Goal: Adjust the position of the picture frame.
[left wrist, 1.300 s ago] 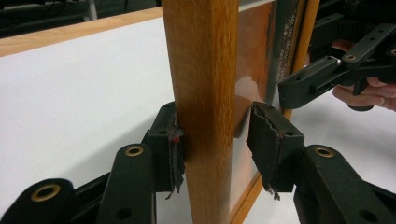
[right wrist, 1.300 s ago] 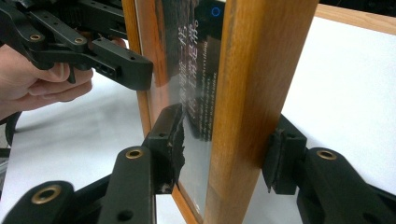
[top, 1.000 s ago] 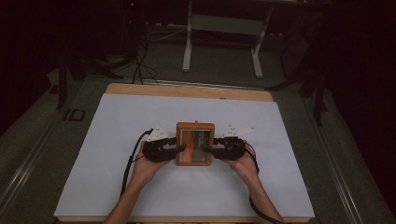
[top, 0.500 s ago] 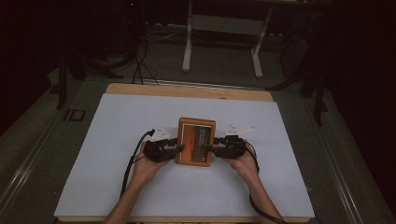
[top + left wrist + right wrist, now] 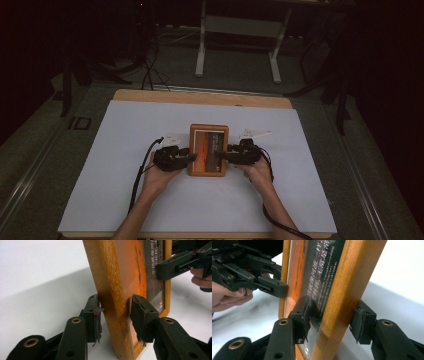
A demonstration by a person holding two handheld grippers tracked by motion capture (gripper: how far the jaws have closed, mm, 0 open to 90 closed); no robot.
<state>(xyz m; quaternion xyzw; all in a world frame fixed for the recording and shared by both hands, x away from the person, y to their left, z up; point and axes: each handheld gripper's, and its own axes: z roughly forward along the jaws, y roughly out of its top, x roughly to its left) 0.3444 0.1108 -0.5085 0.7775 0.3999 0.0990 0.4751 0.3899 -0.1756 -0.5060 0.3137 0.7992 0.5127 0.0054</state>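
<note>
A wooden picture frame [image 5: 208, 150] with an orange and dark print stands near the middle of the white-covered table [image 5: 125, 200]. My left gripper [image 5: 191, 158] is shut on the frame's left side rail, and my right gripper [image 5: 223, 155] is shut on its right rail. In the left gripper view the frame [image 5: 110, 277] sits between my left gripper's [image 5: 115, 312] pads, with the right gripper [image 5: 175, 265] across it. The right gripper view has the frame [image 5: 352, 277] clamped in my right gripper [image 5: 332, 317], and the left gripper [image 5: 269, 286] grips the far rail.
The wooden table edge [image 5: 200, 97] runs along the back. Beyond it stand a metal stand's legs [image 5: 235, 50] and cables on the dark floor [image 5: 145, 70]. White table surface lies open to either side of the hands and in front.
The frame looks taller and narrower than a second ago, with its top edge higher in the view. Both grippers have kept their hold and barely shifted.
</note>
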